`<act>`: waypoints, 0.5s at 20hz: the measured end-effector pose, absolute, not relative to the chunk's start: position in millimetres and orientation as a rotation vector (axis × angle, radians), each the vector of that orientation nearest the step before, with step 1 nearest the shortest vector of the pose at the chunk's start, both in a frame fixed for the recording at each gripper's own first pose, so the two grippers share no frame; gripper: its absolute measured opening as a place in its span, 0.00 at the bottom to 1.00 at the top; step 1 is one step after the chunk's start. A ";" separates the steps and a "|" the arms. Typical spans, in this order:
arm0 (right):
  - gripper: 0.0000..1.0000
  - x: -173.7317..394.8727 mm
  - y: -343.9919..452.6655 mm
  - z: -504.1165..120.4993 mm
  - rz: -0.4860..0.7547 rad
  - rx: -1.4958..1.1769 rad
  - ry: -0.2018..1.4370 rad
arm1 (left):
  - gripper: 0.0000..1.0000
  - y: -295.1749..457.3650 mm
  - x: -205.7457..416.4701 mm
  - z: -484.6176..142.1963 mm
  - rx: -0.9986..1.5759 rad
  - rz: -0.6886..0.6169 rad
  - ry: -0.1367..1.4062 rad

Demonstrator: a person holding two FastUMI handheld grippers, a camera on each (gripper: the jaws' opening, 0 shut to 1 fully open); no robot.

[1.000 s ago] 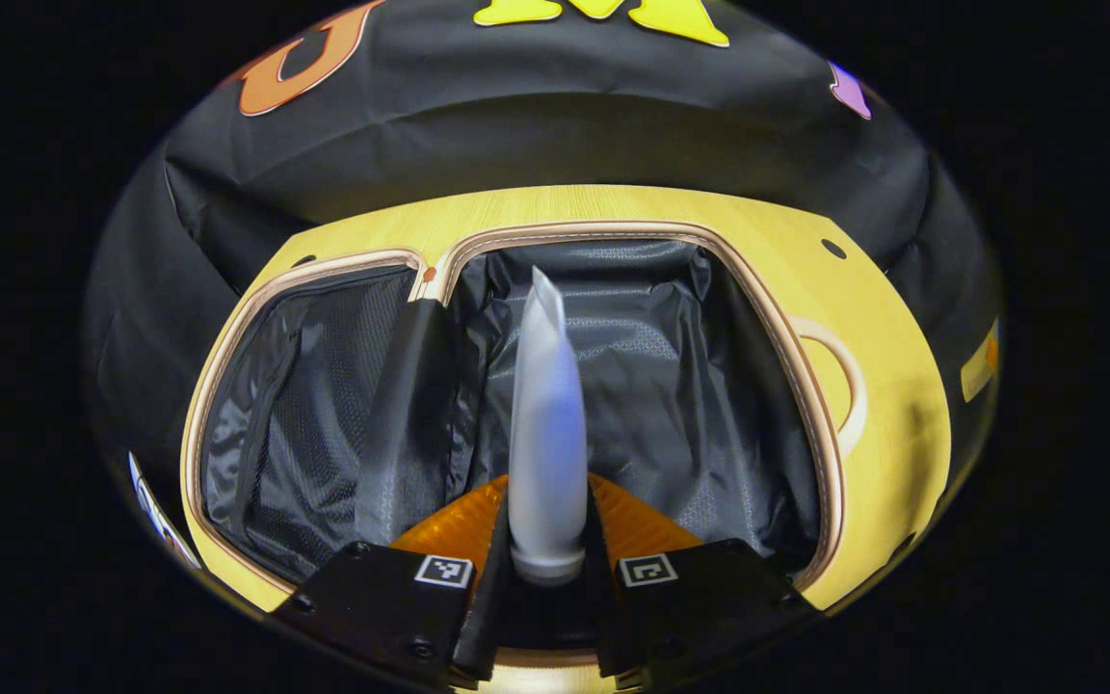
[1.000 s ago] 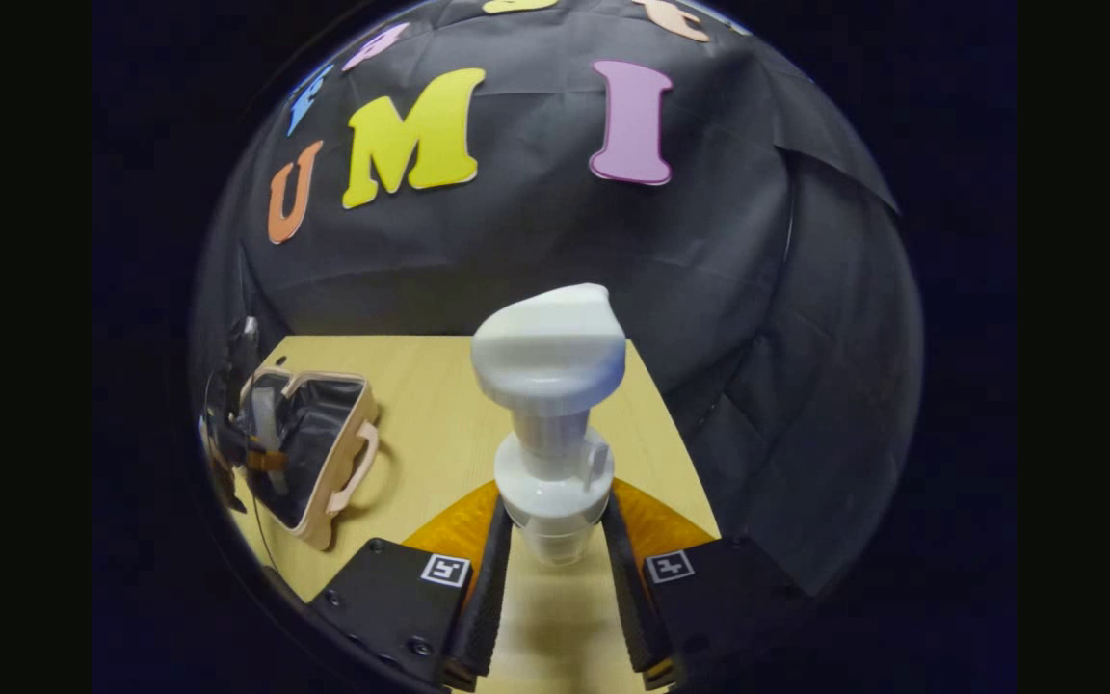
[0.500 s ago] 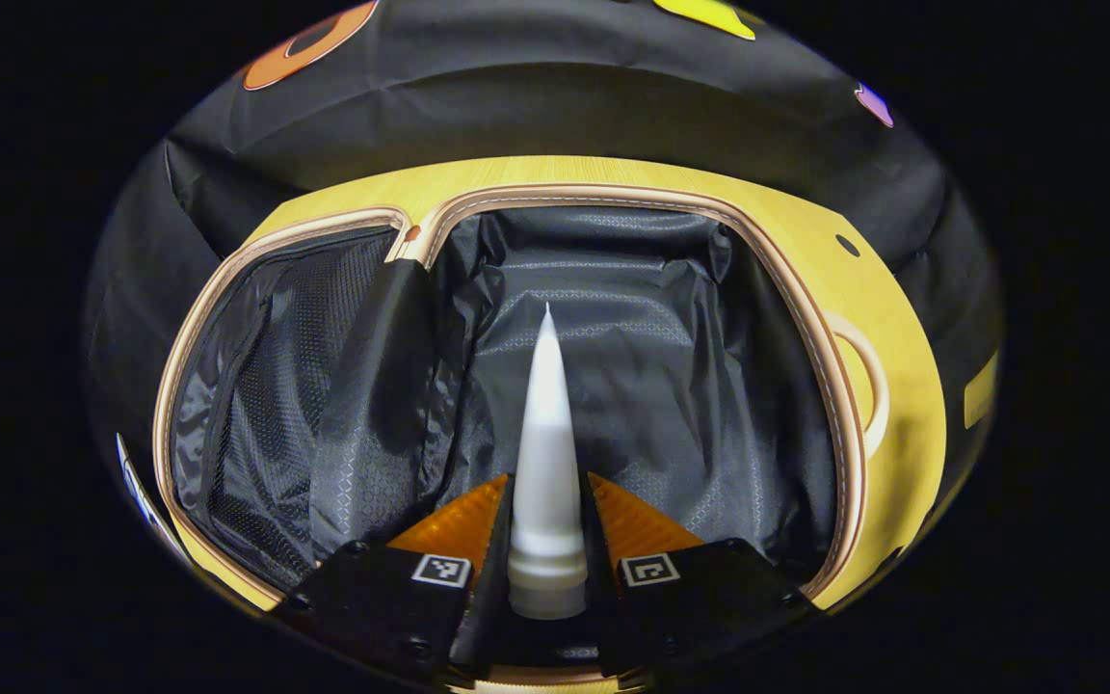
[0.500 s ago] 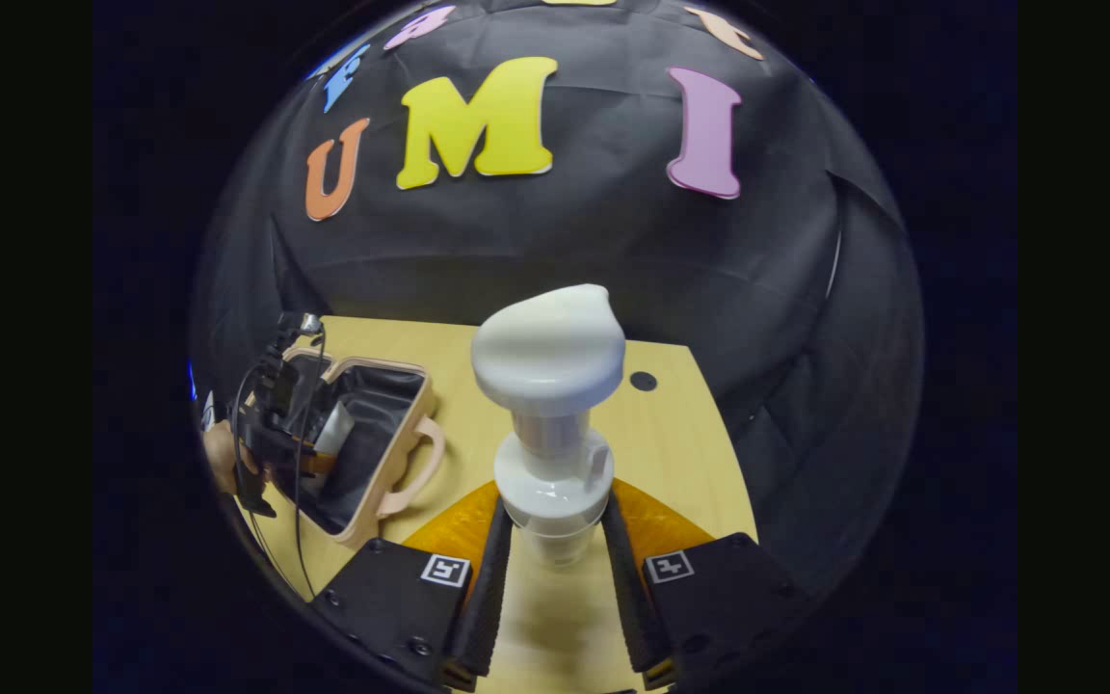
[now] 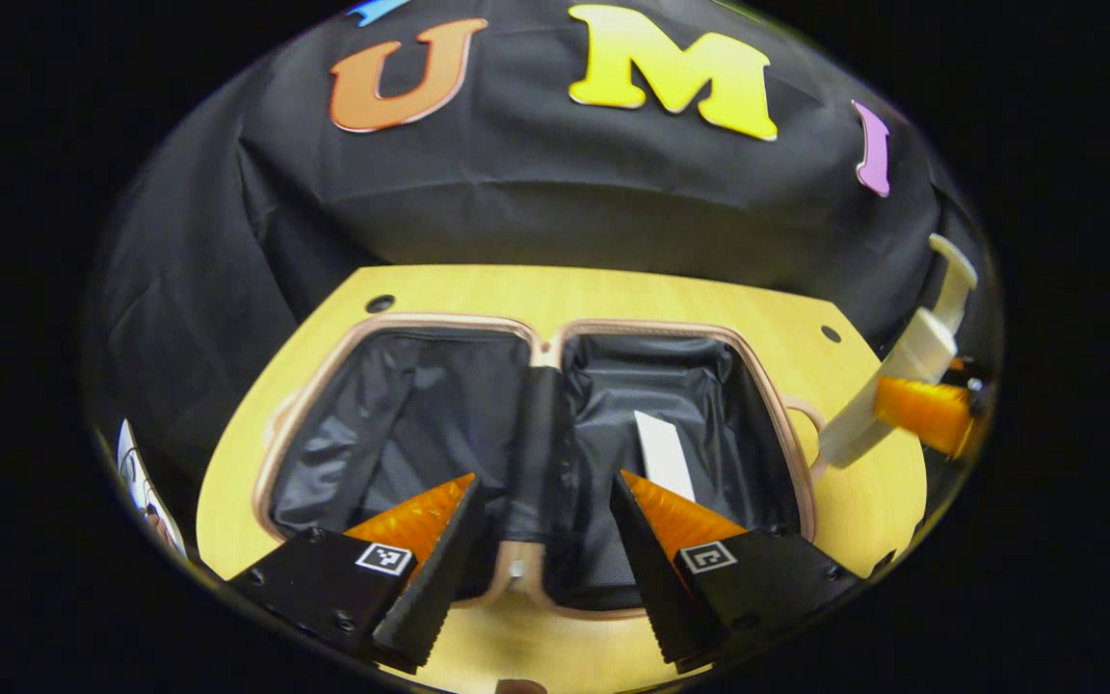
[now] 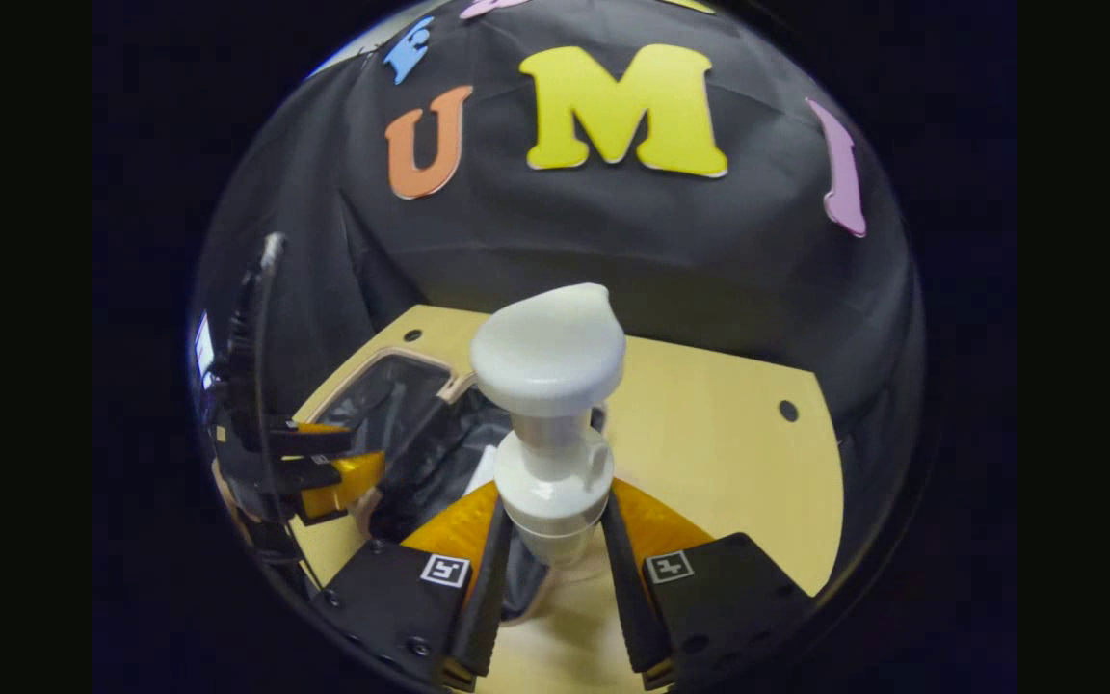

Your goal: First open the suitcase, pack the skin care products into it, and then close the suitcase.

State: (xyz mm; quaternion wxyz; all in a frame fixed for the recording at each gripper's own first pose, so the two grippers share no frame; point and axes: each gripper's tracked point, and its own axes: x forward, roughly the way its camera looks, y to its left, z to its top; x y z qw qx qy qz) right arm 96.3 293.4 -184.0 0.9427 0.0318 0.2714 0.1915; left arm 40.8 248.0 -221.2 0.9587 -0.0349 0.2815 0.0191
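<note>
Beige-rimmed suitcase with black fabric lining (image 5: 555, 333) lies open flat on light wooden bench (image 5: 613, 289). White squeeze tube (image 5: 663, 455) rests in suitcase's right half. Left gripper (image 5: 541, 554) above suitcase, fingers wide, empty. Right gripper (image 6: 555, 549) fingers clamp white pump bottle (image 6: 550, 424) upright, beside suitcase's right edge.

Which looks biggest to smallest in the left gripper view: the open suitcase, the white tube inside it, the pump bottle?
1. suitcase, clearly the largest, both halves lying open on the table.
2 and 3. pump bottle and tube: unsure. The bottle spans more of the picture, but it is stretched at the fisheye edge in the right gripper.
</note>
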 end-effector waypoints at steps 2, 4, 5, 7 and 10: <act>0.49 95.9 321.0 -205.1 0.423 0.038 0.607 | 0.87 274.3 26.7 -206.8 -0.053 0.061 0.518; 0.49 92.4 339.2 -229.4 0.428 0.028 0.666 | 0.87 312.7 13.4 -185.2 0.013 0.102 0.450; 0.49 92.1 342.6 -238.9 0.422 0.034 0.694 | 0.89 327.6 10.8 -177.7 0.038 0.118 0.420; 0.49 89.3 342.6 -262.0 0.404 0.049 0.761 | 1.00 351.8 6.3 -160.3 0.070 0.146 0.357; 0.49 78.0 350.3 -285.9 0.390 0.094 0.866 | 1.00 381.4 2.4 -131.1 0.096 0.174 0.249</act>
